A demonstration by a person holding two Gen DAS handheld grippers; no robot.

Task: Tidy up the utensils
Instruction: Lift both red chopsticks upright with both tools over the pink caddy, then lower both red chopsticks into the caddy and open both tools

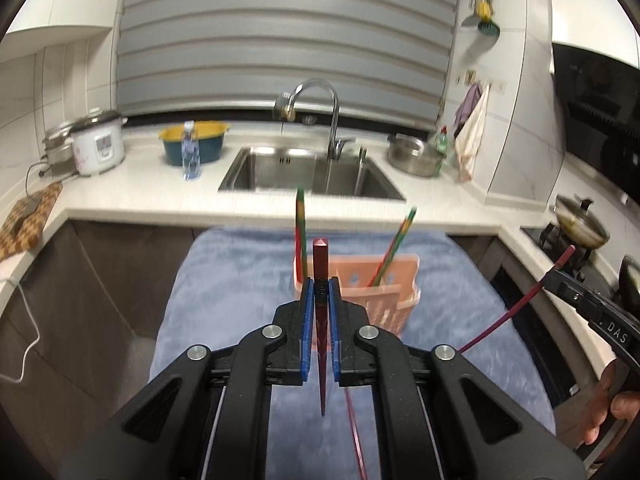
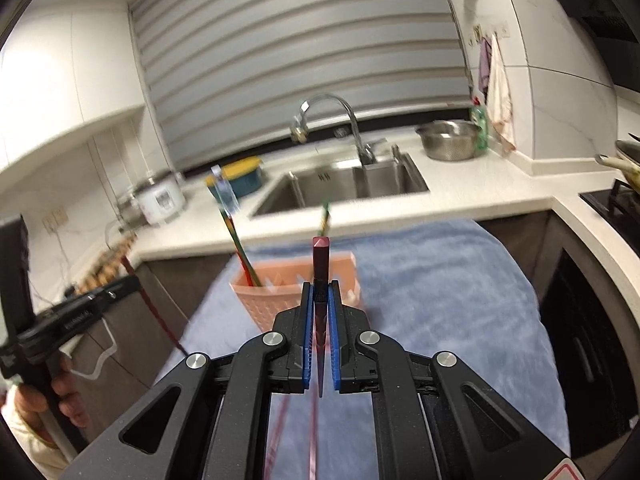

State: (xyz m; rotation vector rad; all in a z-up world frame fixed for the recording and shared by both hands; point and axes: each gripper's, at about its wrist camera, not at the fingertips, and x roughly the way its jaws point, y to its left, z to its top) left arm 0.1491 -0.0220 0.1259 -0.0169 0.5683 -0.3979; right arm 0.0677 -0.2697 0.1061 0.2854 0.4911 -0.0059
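My left gripper (image 1: 320,286) is shut on a dark red chopstick (image 1: 320,258), whose thick end points forward. Beyond it, a pink slotted holder (image 1: 394,280) stands on a blue towel (image 1: 224,280) and holds two green-and-red chopsticks (image 1: 300,224), which lean apart. At the right edge, the right gripper (image 1: 554,270) grips a second red chopstick (image 1: 516,312). In the right wrist view, my right gripper (image 2: 320,290) is shut on that red chopstick (image 2: 321,258) above the holder (image 2: 280,284). The left gripper (image 2: 120,284) shows at the left with its chopstick (image 2: 154,312).
White counter (image 1: 160,200) with a steel sink (image 1: 304,172) and faucet (image 1: 332,120) lies behind the towel. A rice cooker (image 1: 98,144), water bottle (image 1: 191,152) and teal basin (image 1: 196,142) stand left, a steel bowl (image 1: 412,154) right. Stove with a pan (image 1: 580,226) sits far right. Thin red sticks (image 1: 356,440) lie on the towel.
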